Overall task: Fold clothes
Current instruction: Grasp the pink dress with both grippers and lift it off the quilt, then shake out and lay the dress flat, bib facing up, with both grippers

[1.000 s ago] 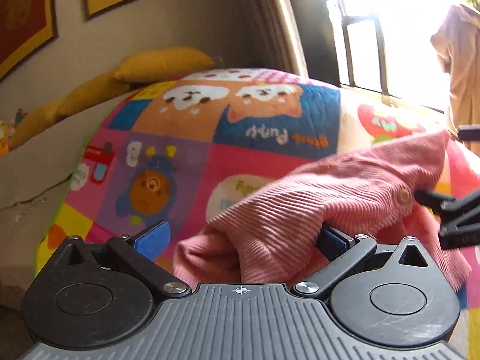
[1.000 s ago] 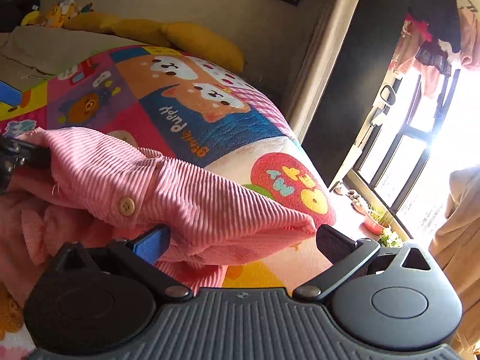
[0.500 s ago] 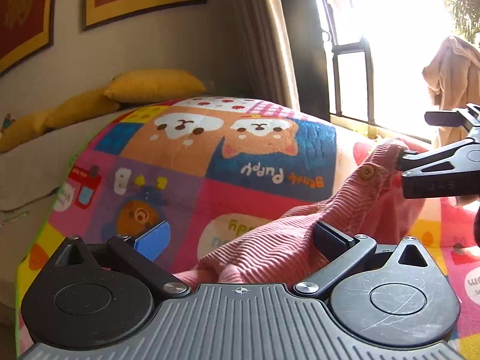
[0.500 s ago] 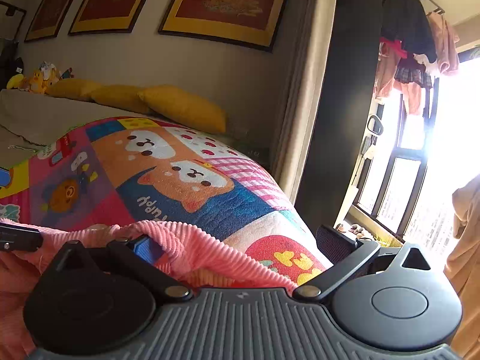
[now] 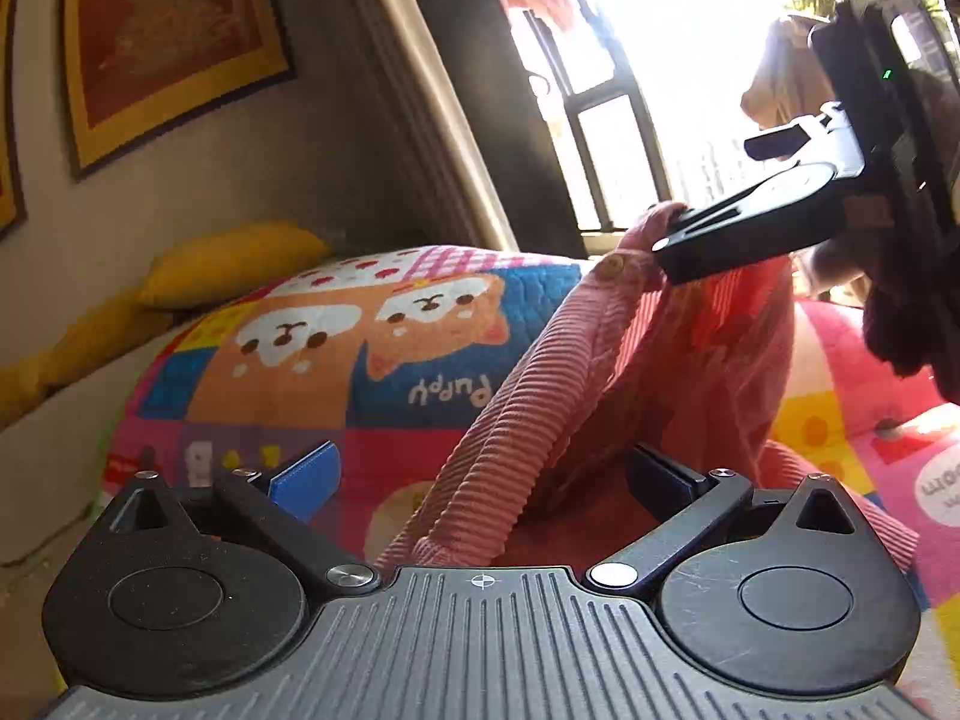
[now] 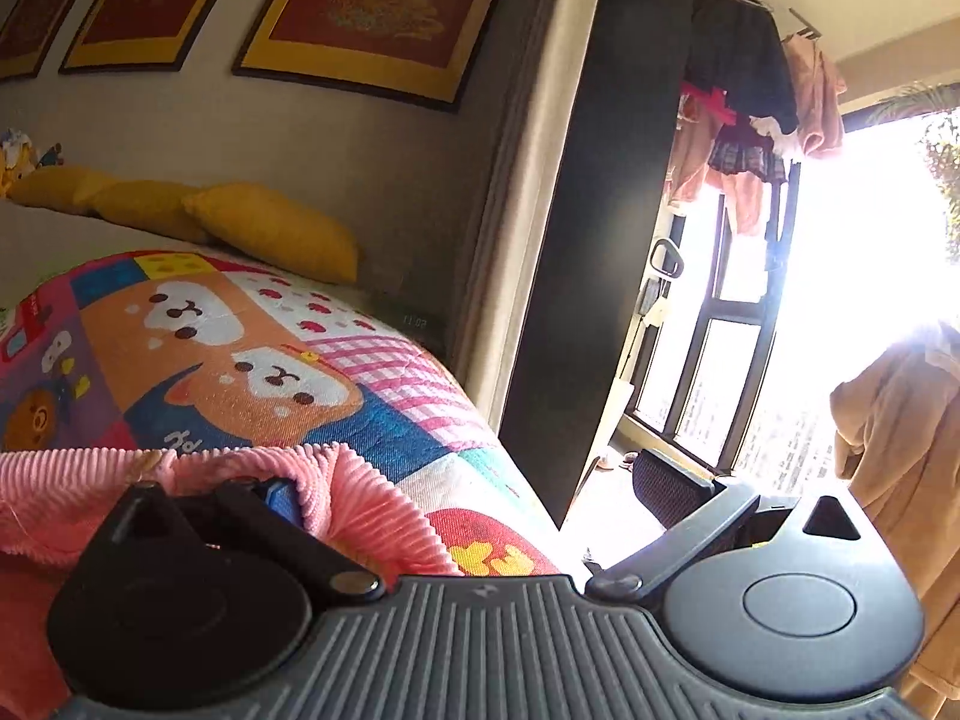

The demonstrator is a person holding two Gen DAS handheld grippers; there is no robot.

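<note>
A pink corduroy garment [image 5: 540, 396] with a brown button [image 5: 613, 269] hangs lifted above the cartoon quilt [image 5: 360, 330]. In the left wrist view it runs up from between my left gripper's [image 5: 483, 477] wide-apart fingers, close to the right one, to the right gripper at the upper right. There its edge is hooked over the tip of the lower finger [image 5: 738, 228], and the other finger stands apart above it. In the right wrist view the garment [image 6: 360, 498] drapes over the left finger of my right gripper [image 6: 474, 489], which is open.
The quilt [image 6: 180, 348] covers a bed with yellow pillows [image 6: 270, 228] along the wall. Framed pictures [image 6: 372, 6] hang above. A bright window [image 6: 750, 300] is at the right, with hung clothes [image 6: 744, 90] and a beige robe [image 6: 888, 450] near it.
Both grippers have risen and tilted up. The garment went from lying bunched on the quilt to hanging stretched between them, its buttoned edge carried up by the right gripper.
</note>
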